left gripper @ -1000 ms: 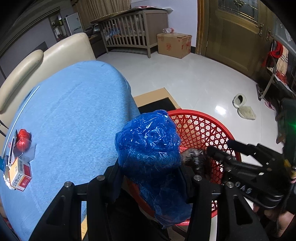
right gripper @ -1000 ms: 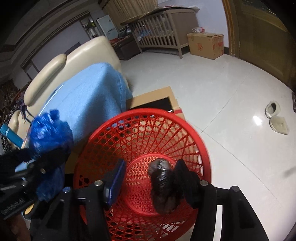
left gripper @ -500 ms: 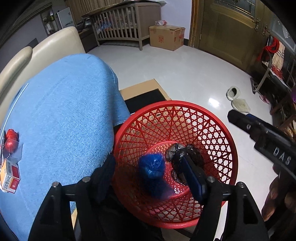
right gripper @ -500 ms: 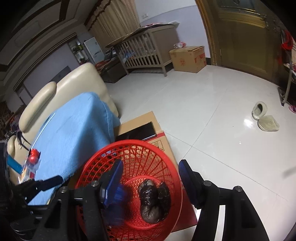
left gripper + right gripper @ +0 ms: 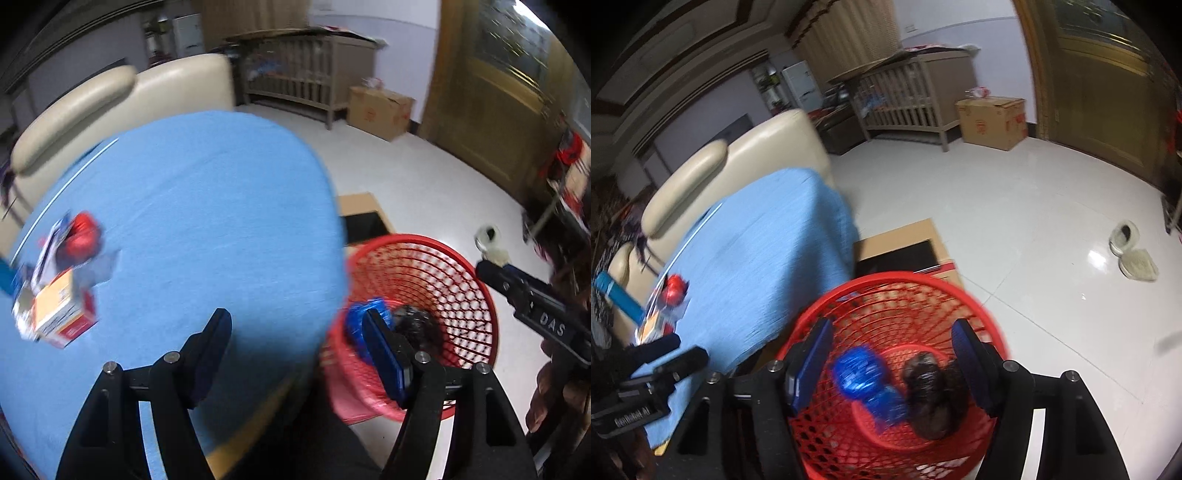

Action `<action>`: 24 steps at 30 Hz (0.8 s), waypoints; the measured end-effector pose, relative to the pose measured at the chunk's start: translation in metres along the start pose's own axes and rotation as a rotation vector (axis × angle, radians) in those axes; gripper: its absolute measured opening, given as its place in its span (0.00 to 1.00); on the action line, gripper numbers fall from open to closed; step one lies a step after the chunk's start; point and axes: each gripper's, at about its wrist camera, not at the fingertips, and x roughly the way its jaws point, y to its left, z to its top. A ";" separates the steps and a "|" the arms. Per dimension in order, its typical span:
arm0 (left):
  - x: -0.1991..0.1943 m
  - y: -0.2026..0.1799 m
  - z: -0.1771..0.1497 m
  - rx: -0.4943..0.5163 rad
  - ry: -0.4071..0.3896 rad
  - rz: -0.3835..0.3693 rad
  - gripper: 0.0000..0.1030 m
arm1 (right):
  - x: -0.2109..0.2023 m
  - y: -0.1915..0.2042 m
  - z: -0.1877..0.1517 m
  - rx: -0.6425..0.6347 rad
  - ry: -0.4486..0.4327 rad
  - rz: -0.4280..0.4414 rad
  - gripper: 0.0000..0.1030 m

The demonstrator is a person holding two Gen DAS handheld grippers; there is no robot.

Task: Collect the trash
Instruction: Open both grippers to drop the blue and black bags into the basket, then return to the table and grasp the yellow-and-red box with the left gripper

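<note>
Trash (image 5: 61, 295) sits far left on the blue table (image 5: 203, 229), nearer the empty, wide-apart left gripper (image 5: 295, 347) than the opening, empty right gripper (image 5: 892, 350).

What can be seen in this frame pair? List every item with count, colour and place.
Basket: one, red mesh, on the floor beside the table.
Crumpled bag: one, blue, inside the basket.
Dark bag: one, black, inside the basket, next to the blue one.
Tablecloth: one, light blue, covering the table.
Small carton: one, orange and white, at the cloth's left edge.
Red wrapped item: one, just behind the carton; blurred.
Sofa: one, cream, behind the table.
Crib: one, wooden, by the far wall.
Cardboard box: one, brown, beside the crib.
Slippers: two, pale, on the white floor.
Left gripper: black, empty.
Right gripper: black, jaws opening above the basket, nothing between them.
</note>
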 end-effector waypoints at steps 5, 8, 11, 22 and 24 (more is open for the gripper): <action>-0.011 0.049 -0.013 -0.100 -0.026 0.050 0.72 | 0.006 0.046 -0.006 -0.098 0.032 0.036 0.68; -0.022 0.078 -0.019 -0.147 -0.058 0.099 0.72 | 0.008 0.072 -0.010 -0.152 0.051 0.057 0.68; -0.031 0.108 -0.021 -0.195 -0.095 0.176 0.77 | 0.012 0.093 -0.013 -0.191 0.066 0.069 0.68; -0.014 0.198 -0.012 -0.355 -0.144 0.279 0.85 | 0.023 0.162 -0.029 -0.320 0.107 0.100 0.68; -0.003 0.202 -0.011 -0.358 -0.120 0.277 0.85 | 0.025 0.170 -0.030 -0.336 0.114 0.101 0.68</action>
